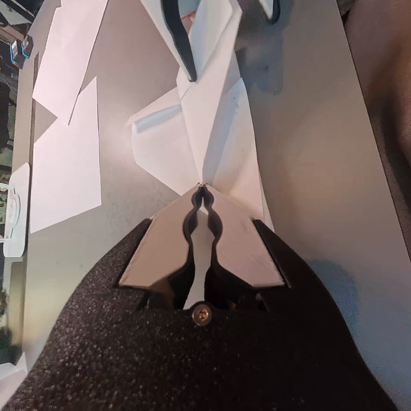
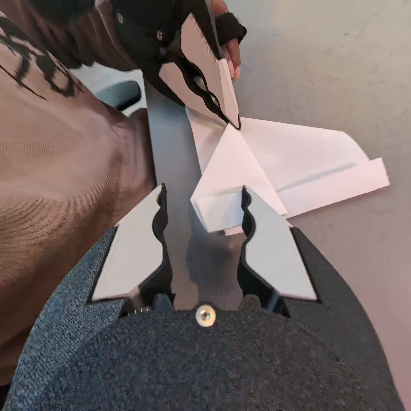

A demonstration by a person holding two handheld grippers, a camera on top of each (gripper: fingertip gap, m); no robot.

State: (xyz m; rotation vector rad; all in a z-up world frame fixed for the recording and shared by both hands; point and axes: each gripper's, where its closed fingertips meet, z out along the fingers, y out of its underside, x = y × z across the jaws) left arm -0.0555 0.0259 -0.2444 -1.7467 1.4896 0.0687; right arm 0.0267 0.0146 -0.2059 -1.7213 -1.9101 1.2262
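A folded white paper plane (image 1: 169,142) lies on a grey table (image 1: 311,178). My left gripper (image 1: 202,189) is shut on the raised middle fold at the plane's pointed end. In the right wrist view the plane (image 2: 278,160) spreads to the right, and the left gripper (image 2: 234,124) pinches its tip from above, held by a hand in a black fingerless glove (image 2: 231,29). My right gripper (image 2: 204,189) is open at the plane's other end. A folded flap (image 2: 218,211) sits between its fingers, close to the right finger (image 2: 262,233). It also shows in the left wrist view, at the top (image 1: 182,49).
Several loose white sheets (image 1: 66,166) lie on the table's left side. A white flat object (image 1: 17,211) sits at the left edge. The person's brown shirt (image 2: 55,178) is close by the table's near edge (image 2: 169,155). Bare table (image 2: 333,66) lies beyond the plane. Left tips to right tips: about 10 cm.
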